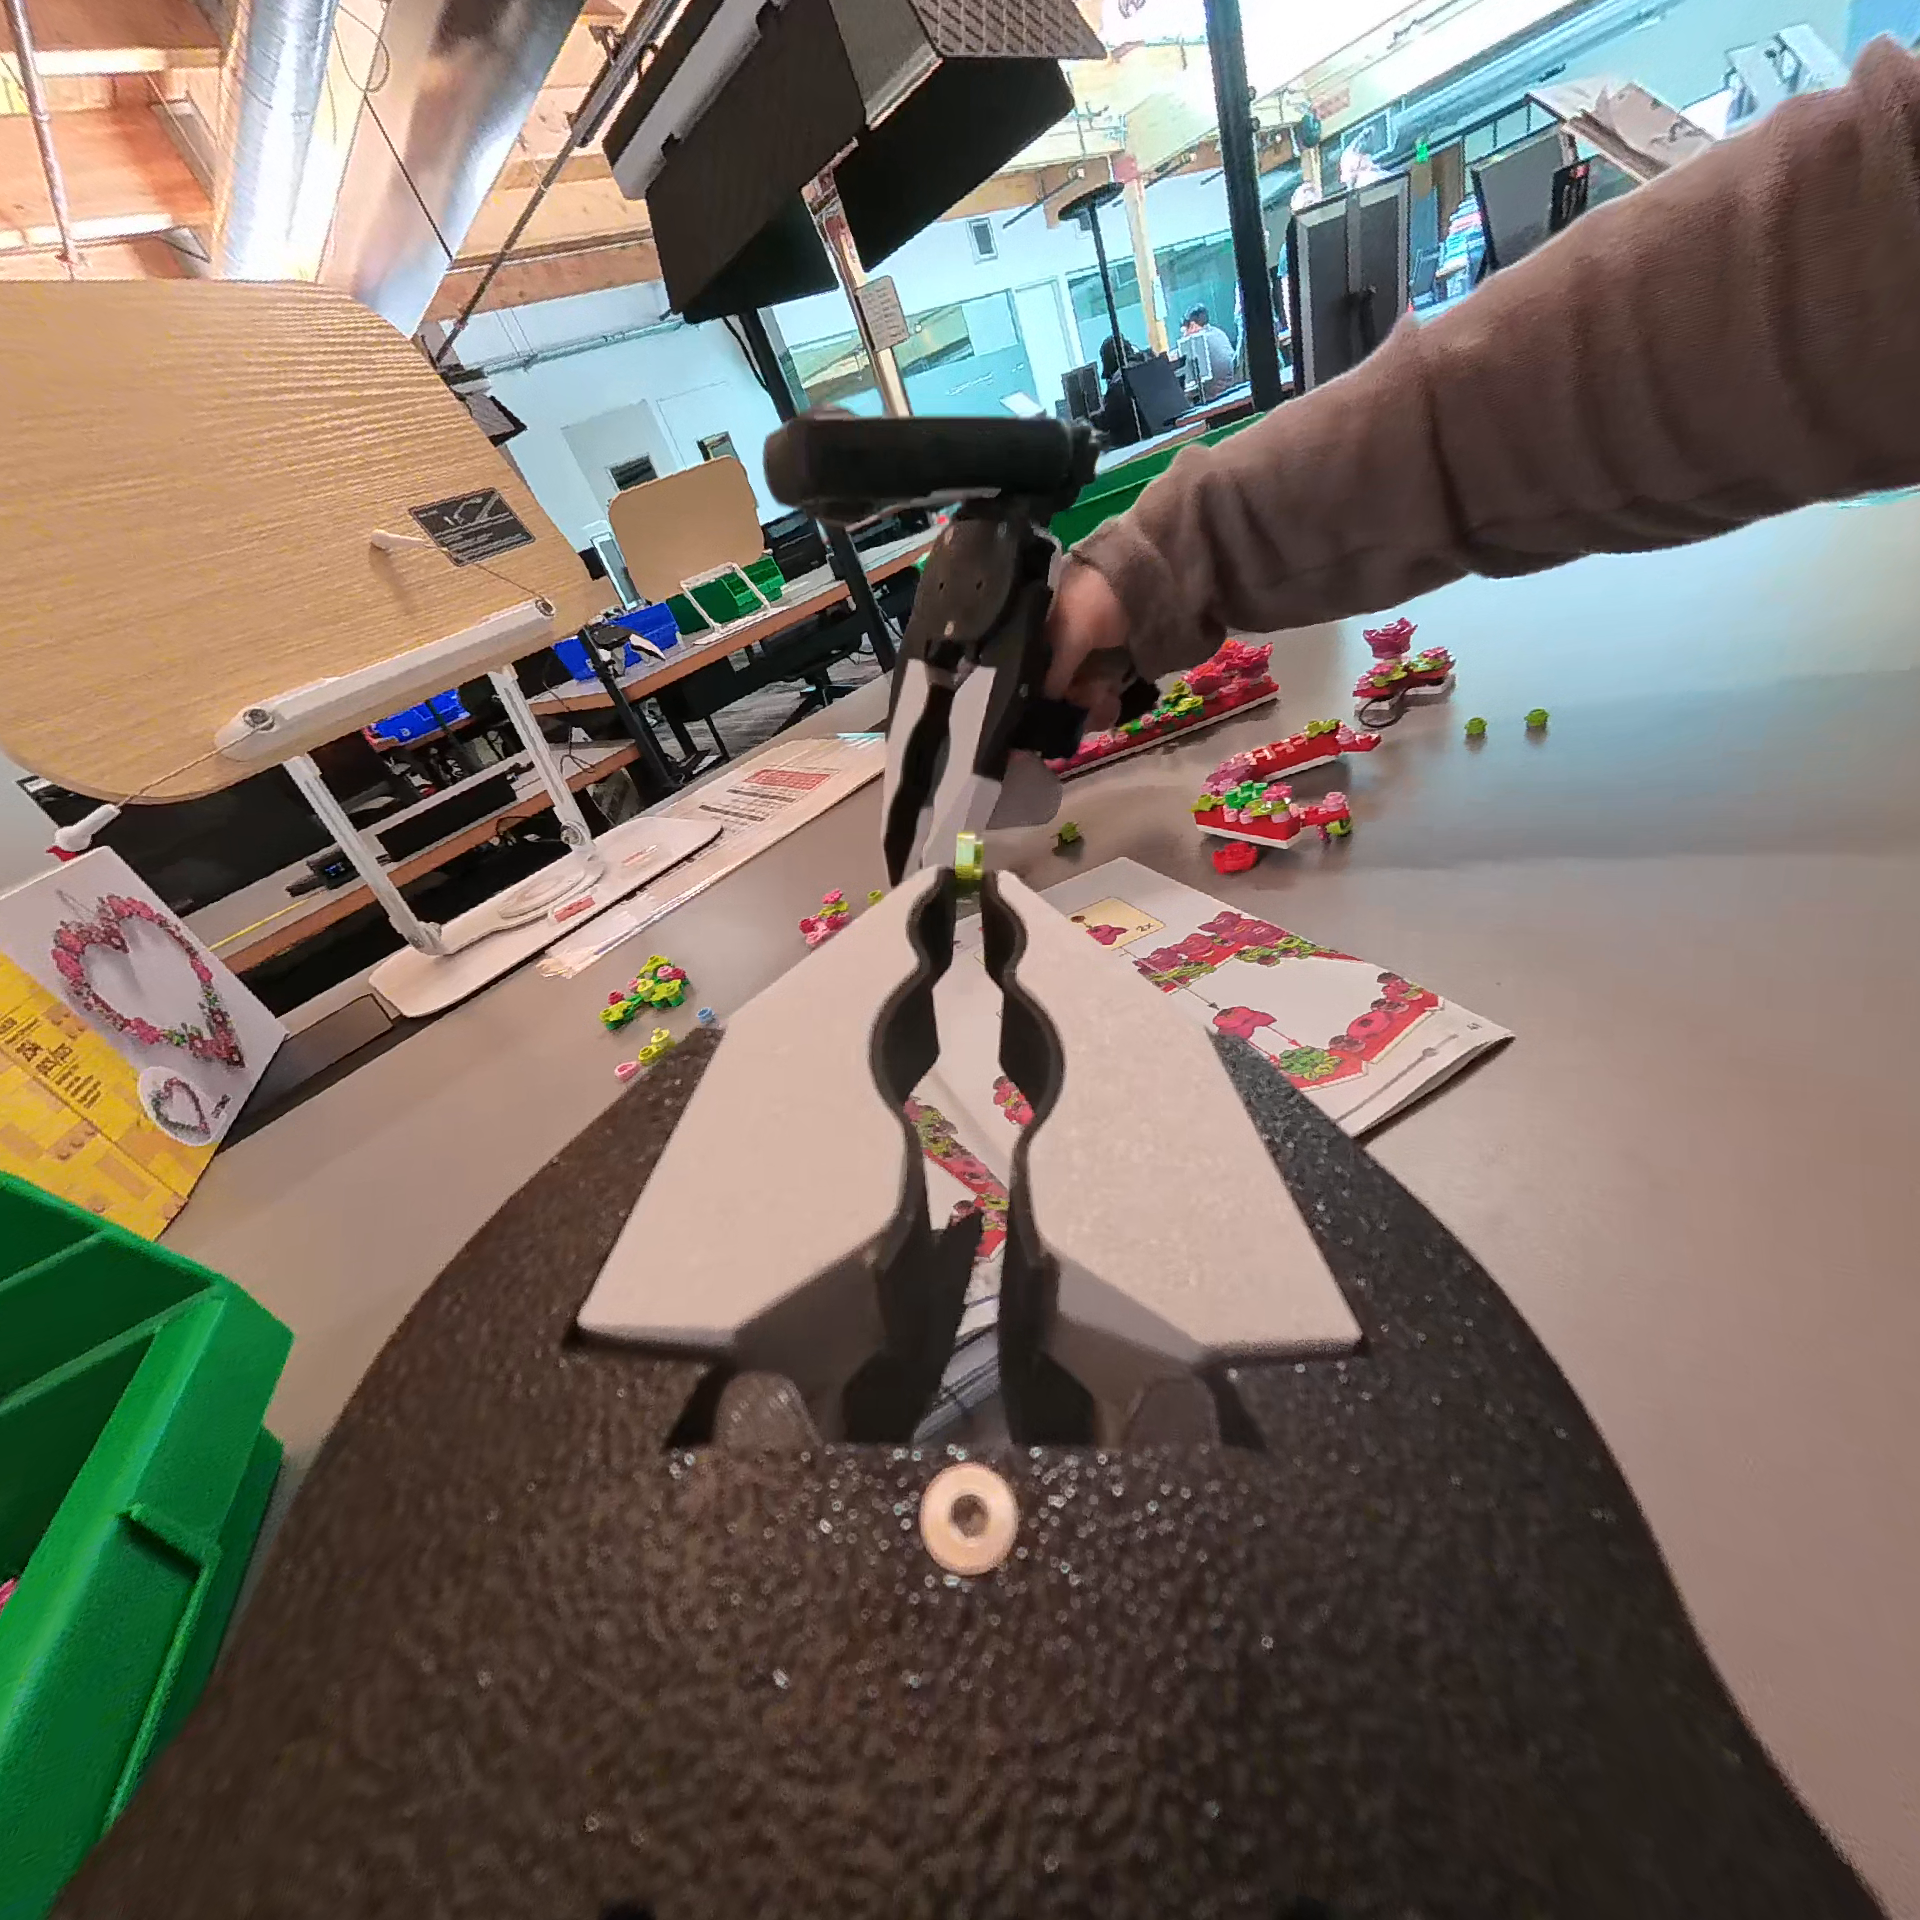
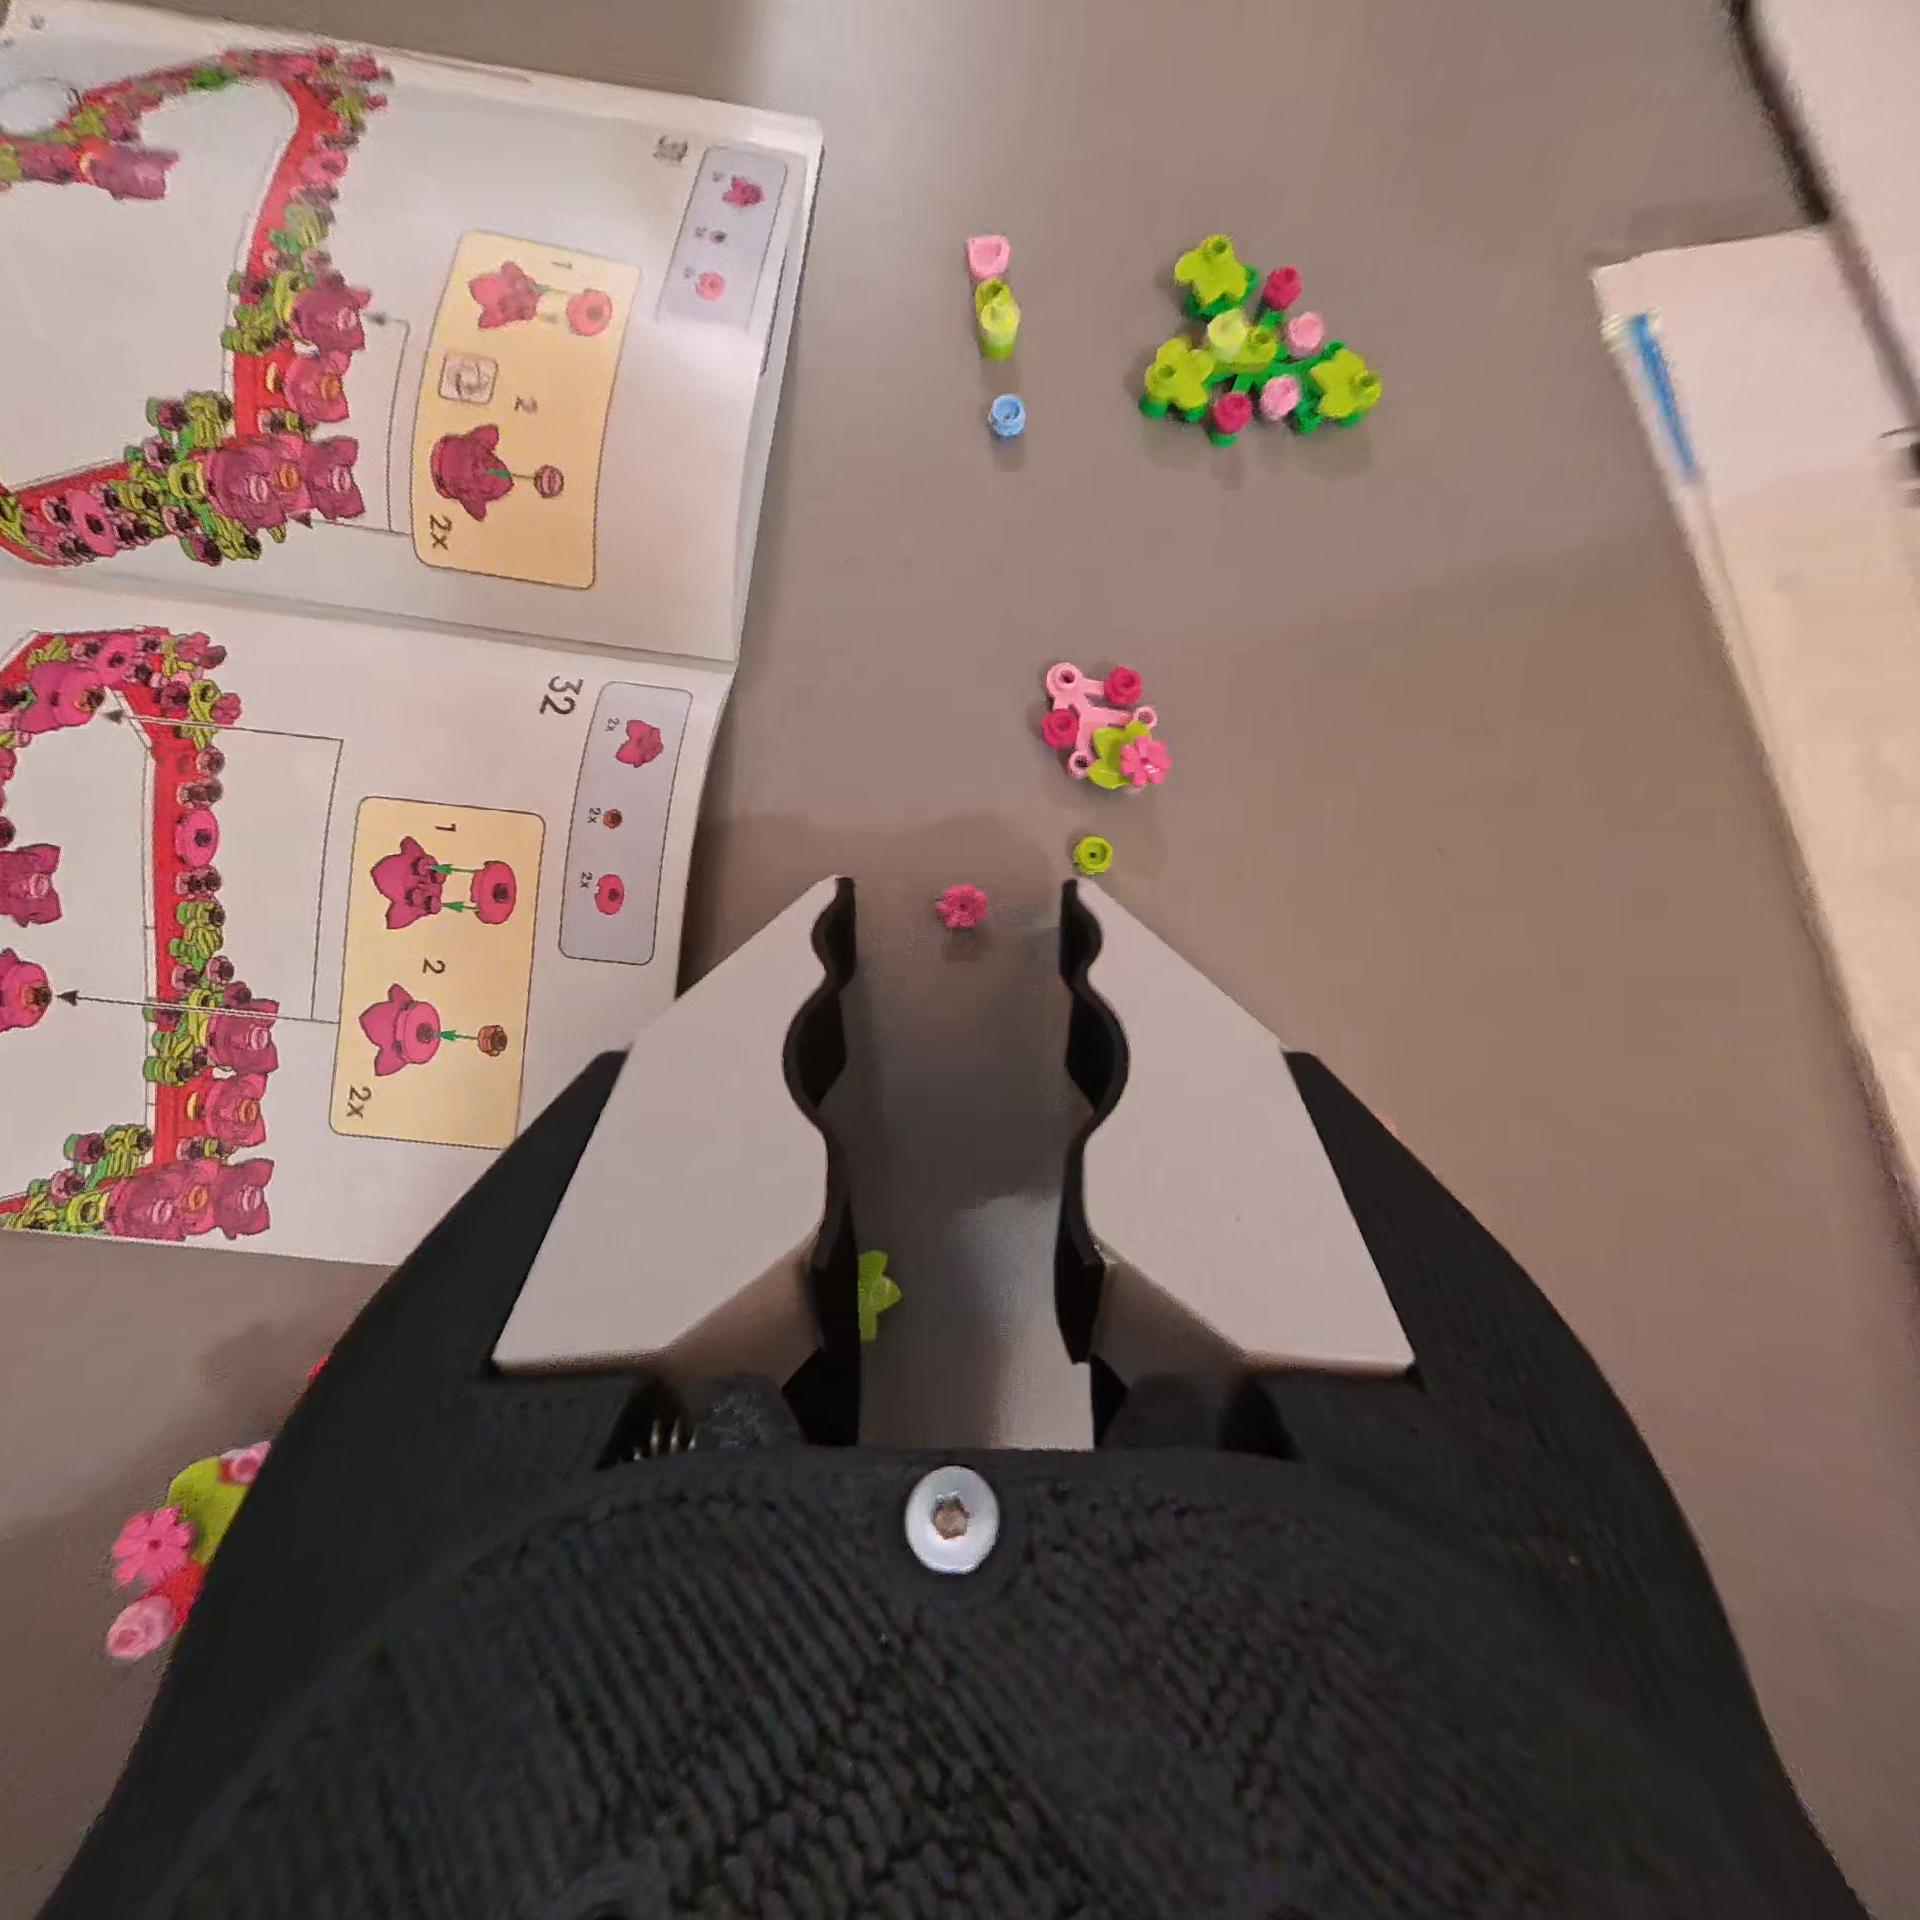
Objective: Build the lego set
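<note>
Left gripper (image 1: 968, 883) clenched on a small lime green piece (image 1: 970, 854), pinched right at its fingertips, raised over the open instruction booklet (image 1: 1351, 997). Just past those tips, the right gripper (image 1: 914, 831) hangs point-down, held by a hand (image 1: 1086, 634) in a grey-brown sleeve.

Right gripper (image 2: 958, 899) released, jaws wide apart, pointing down at the grey table (image 2: 1455, 935). Small magenta flower piece (image 2: 960, 906) lies on the table between its tips. Lime round stud (image 2: 1091, 854) just beyond the right fingertip. Farther ahead, a pink-and-lime flower cluster (image 2: 1107, 727). Farther still: blue stud (image 2: 1006, 414), lime-and-pink stack (image 2: 992, 296), larger lime-green cluster (image 2: 1257, 348). Booklet (image 2: 364, 623) to the left of the jaws.

Far right beyond the left gripper: red heart segments (image 1: 1278, 779) on the table. Near left: green bin (image 1: 125, 1455), set box (image 1: 114, 1029).
</note>
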